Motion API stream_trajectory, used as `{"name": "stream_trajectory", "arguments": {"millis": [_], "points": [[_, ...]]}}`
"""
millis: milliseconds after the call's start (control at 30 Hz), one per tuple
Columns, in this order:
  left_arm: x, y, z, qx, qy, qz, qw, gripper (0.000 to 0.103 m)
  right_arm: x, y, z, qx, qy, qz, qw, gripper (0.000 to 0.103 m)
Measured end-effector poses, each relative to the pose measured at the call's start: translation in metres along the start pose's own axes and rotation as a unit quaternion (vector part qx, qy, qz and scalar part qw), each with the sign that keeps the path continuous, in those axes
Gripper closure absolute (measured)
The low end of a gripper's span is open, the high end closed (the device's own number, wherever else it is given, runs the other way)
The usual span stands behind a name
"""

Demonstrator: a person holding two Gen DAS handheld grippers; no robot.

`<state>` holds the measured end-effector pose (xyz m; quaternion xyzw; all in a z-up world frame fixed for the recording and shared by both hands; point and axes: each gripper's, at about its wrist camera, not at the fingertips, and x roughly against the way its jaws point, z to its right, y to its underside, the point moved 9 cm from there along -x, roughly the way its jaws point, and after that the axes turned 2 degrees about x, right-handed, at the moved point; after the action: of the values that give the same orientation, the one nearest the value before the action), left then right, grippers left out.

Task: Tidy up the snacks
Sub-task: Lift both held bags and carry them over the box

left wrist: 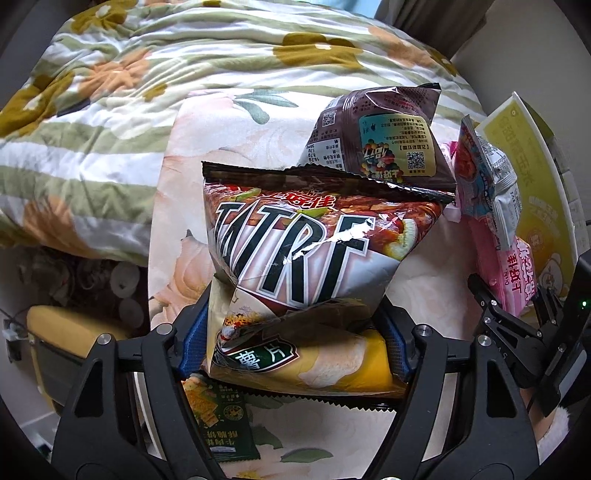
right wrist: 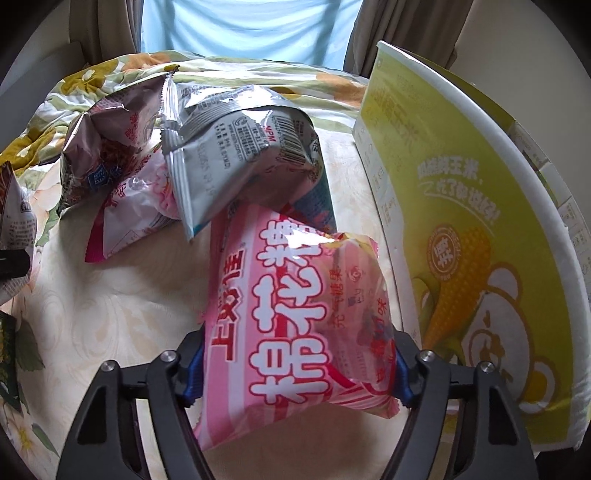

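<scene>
Just right of the right hand-held gripper (right wrist: 299, 373), which pinches the pink marshmallow bag (right wrist: 291, 317) lengthwise ahead, stands the yellow box (right wrist: 480, 229); the left hand-held gripper (left wrist: 291, 343) clamps the chip bag (left wrist: 295, 258).

A flowered quilt (left wrist: 147, 74) lies bunched on the bed sheet (left wrist: 184, 192); grey curtains (right wrist: 406, 29) flank a pale blue window (right wrist: 251, 26).

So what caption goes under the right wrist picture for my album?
Right gripper squeezes a puffy pink marshmallow bag beside a tall yellow cardboard box on the bed.
</scene>
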<state>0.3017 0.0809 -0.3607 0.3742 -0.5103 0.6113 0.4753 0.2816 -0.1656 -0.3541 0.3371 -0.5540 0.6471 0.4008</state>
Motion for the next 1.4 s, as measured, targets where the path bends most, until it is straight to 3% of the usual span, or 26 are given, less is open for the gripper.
{"name": "stream_trajectory", "arguments": {"millis": [400,633,800,1100,1400], "points": [[0.044,0.025,0.019,-0.019,0.021,0.032,0.9991,0.03,0.038,0.033,-0.004,-0.003,-0.012,0.01,1.0,0.035],[0.09,0.021,0.059,-0.055,0.062,0.073,0.9939,0.03,0.088,0.033,-0.004,-0.009,-0.032,0.038,0.999,0.035],[0.125,0.009,0.103,-0.081,0.089,0.099,0.9878,0.03,0.136,0.014,0.007,-0.018,-0.051,0.07,0.996,0.035],[0.158,-0.018,0.191,-0.104,0.111,0.137,0.9788,0.03,0.188,-0.017,0.08,-0.052,-0.064,0.107,0.991,0.035],[0.136,-0.046,0.303,-0.104,0.121,0.14,0.9773,0.03,0.172,-0.037,0.173,-0.046,-0.063,0.11,0.991,0.035]]}}
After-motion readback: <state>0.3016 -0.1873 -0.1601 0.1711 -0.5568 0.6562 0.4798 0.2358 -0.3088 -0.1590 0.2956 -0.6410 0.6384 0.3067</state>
